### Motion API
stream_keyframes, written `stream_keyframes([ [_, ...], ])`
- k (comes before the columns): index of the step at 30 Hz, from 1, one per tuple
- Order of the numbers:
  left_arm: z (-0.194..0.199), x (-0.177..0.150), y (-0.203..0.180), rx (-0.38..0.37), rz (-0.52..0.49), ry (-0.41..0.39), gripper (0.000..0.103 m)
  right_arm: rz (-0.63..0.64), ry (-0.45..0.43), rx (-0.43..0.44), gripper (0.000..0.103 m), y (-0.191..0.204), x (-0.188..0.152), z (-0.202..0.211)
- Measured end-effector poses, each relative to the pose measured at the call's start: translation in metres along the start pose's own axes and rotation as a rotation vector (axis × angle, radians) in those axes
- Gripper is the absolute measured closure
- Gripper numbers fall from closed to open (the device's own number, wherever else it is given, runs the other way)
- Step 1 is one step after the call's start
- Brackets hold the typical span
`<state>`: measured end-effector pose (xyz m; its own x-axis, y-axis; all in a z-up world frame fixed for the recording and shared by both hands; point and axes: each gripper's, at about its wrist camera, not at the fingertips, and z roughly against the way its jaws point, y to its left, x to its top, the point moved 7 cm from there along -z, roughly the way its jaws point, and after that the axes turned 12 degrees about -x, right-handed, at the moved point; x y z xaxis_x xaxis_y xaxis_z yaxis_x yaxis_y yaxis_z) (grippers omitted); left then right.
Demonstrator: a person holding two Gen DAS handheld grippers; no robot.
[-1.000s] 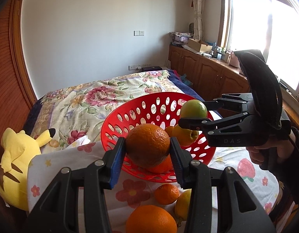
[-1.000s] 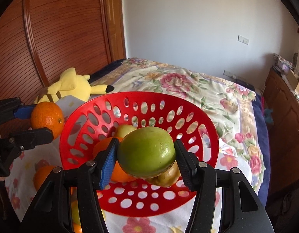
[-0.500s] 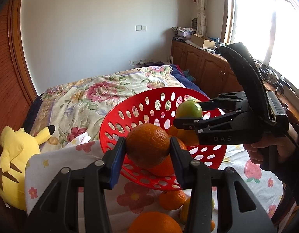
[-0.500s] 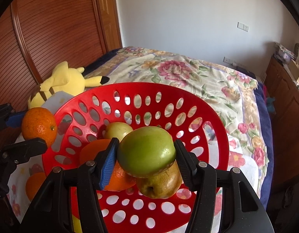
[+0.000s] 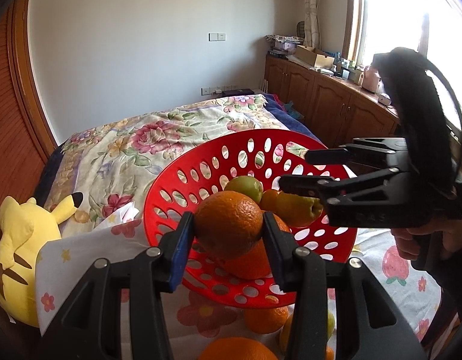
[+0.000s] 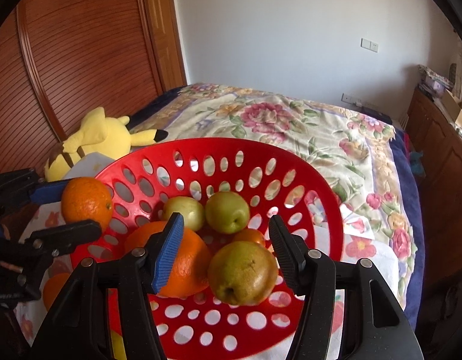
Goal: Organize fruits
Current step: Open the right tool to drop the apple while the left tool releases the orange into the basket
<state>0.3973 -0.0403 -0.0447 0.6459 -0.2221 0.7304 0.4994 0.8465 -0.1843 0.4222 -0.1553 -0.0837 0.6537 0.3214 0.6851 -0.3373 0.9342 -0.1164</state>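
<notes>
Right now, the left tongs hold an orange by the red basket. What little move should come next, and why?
Probably carry the orange a bit further over the red basket, then open the left tongs. The orange sits clamped near the rim, not yet inside. The right tongs are open and empty above the fruit already in the basket, so their turn looks done.

Red basket (image 6: 327, 210): far inner wall bare, open from above. Centre blocked by fruit pile (image 6: 227, 213). Left rim occupied by left gripper (image 6: 80, 207) clamping orange (image 6: 86, 201).
</notes>
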Motion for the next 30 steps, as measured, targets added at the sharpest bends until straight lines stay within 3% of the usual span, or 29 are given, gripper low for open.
stream_keyframes([
  [21, -0.042, 0.010, -0.021, -0.012, -0.028, 0.094, 0.057, -0.065, -0.045, -0.011, 0.041, -0.024, -0.037, 0.040],
  [30, -0.031, 0.012, -0.028, -0.006, -0.032, 0.074, 0.054, -0.071, -0.036, -0.018, 0.040, -0.024, -0.048, 0.042],
])
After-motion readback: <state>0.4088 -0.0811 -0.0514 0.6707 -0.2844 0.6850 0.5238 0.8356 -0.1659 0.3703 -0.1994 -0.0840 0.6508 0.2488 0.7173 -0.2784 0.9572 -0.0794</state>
